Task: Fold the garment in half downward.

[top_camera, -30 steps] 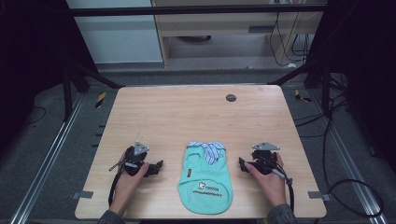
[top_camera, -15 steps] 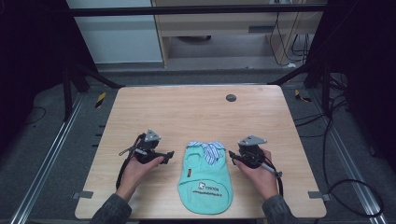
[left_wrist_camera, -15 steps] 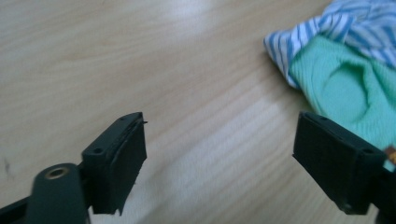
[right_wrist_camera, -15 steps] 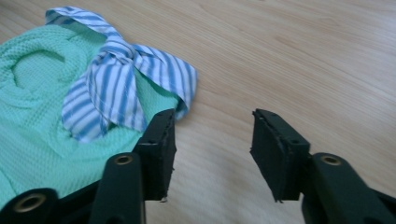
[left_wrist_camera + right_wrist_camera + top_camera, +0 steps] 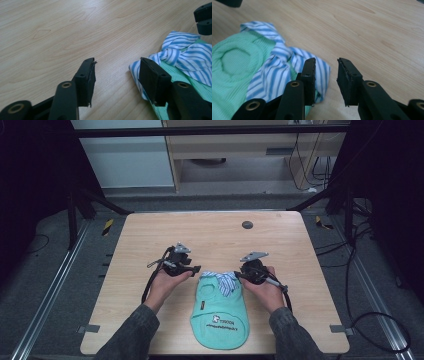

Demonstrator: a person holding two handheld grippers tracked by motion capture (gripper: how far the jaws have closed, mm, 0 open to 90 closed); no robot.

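Green shirt, striped collar close-up

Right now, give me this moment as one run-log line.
left gripper: open, closing, at collar's left corner | right gripper: open, closing, at right corner | green shirt: flat on table

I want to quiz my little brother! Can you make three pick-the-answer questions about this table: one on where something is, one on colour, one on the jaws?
1. Where does the small green garment lie?
A. near edge, between the hands
B. far corner
C. on the floor

2. Which colours is its striped collar?
A. red and black
B. blue and white
C. plain yellow

3. What is between the left gripper jaws?
A. the collar
B. a cable
C. bare table

Answers: 1 A, it lies between both hands. 2 B, the stripes show it. 3 C, wood shows in the gap.
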